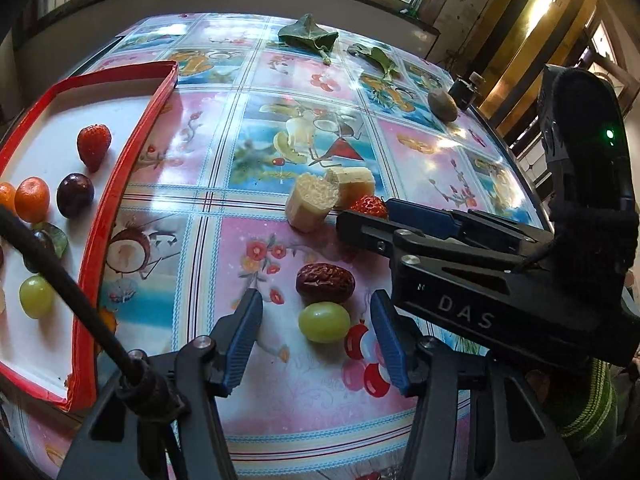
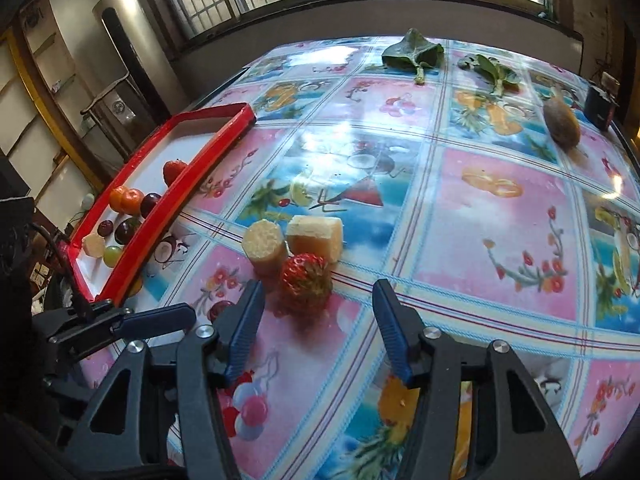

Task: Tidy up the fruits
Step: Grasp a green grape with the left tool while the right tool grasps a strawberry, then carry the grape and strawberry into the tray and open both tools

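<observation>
Fruit lay scattered across the patterned tablecloth (image 2: 500, 208) when we looked down both sets of fingers. Our left gripper (image 1: 316, 336) hung over a green grape (image 1: 324, 322), its blue pads spread to either side and not touching it; a wrinkled red date (image 1: 325, 283) sat just behind the grape, the two touching or nearly so. Our right gripper (image 2: 318, 320) was likewise parted and held nothing, with a strawberry (image 2: 306, 282) just ahead of its tips, nearer the left pad. Two pale sugarcane chunks (image 2: 294, 242) stood right behind that strawberry, close beside each other. To the left sat the red-rimmed tray (image 1: 120, 184), already holding a second strawberry (image 1: 93, 146), small oranges (image 1: 32, 199), a dark plum (image 1: 75, 195) and another green grape (image 1: 37, 297). Far off near the table's right edge we saw a kiwi (image 2: 561, 125) beside a small dark jar (image 2: 599, 110), and two green leaves (image 2: 414, 56) lay by the back edge under the window.
</observation>
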